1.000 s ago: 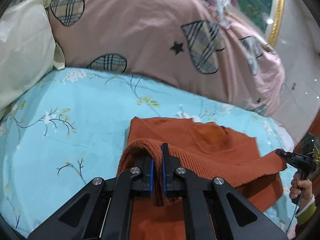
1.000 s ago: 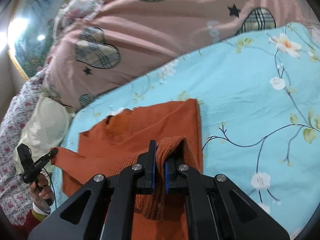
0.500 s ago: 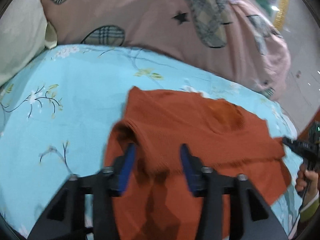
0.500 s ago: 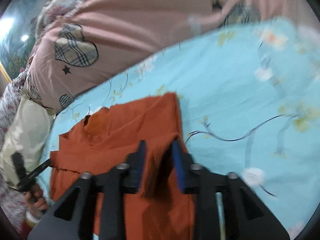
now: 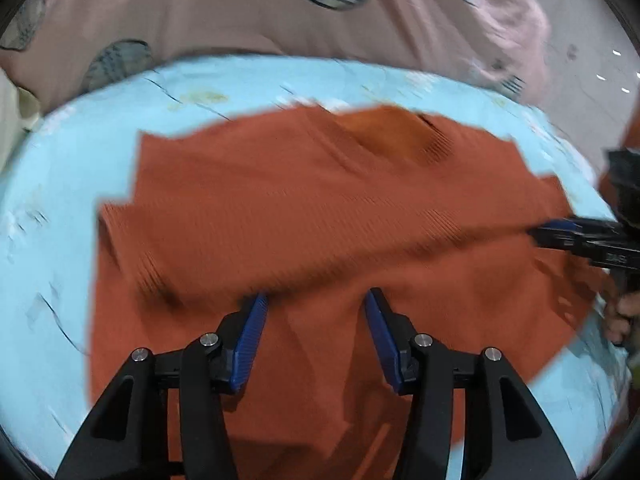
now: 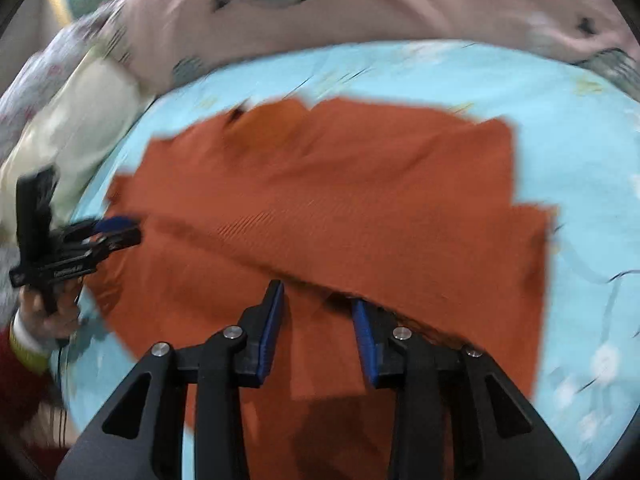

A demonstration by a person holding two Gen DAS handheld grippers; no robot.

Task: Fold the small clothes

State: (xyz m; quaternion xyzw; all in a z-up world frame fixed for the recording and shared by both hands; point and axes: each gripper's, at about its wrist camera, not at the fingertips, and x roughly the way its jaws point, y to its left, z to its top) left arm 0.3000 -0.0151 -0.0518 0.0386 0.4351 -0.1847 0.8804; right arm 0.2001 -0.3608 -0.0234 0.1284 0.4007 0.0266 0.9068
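A rust-orange knit sweater [image 5: 320, 208] lies flat on the light blue floral bedsheet [image 5: 52, 200], with a folded-over band across its middle; it also shows in the right wrist view [image 6: 360, 200]. My left gripper [image 5: 314, 300] is open and empty just above the sweater's lower part. My right gripper [image 6: 318, 294] is open and empty over the fold edge. Each gripper shows at the far side of the other's view: the right one [image 5: 560, 232] and the left one [image 6: 116, 228], both at the sweater's side edges. Both views are motion-blurred.
A pink quilt with plaid heart patches [image 5: 240, 12] is heaped behind the sweater. A cream pillow [image 6: 80, 120] lies at the bed's left in the right wrist view. Floor tiles [image 5: 592, 80] show past the bed's right edge.
Both grippers were shut on the sweater's folded edge; they have opened and let it go, and the fold now lies flat. Both cameras have tilted down over the sweater.
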